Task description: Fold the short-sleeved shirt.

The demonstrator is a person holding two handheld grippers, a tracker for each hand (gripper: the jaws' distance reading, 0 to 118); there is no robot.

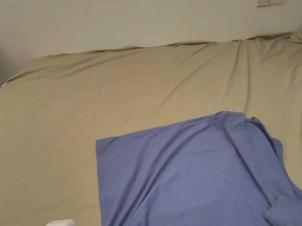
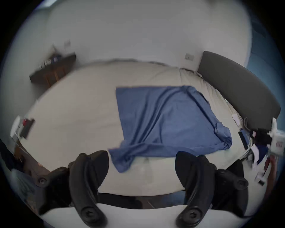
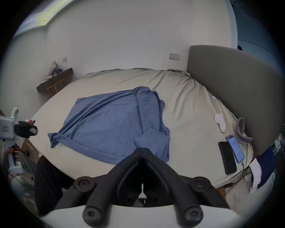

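While the shirt (image 1: 193, 177) runs off frame, left claw (image 2: 141, 160) blurs

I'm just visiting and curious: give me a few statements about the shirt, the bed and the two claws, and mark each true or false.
1. The blue shirt lies on the bed. True.
2. The left claw is wide open and empty. True.
3. The right claw is open too. False: its jaws are closed together, holding nothing.
4. The shirt is folded into a neat small square. False: it is spread out, wrinkled, with one side bunched.
5. Two phones lie near the headboard. True.
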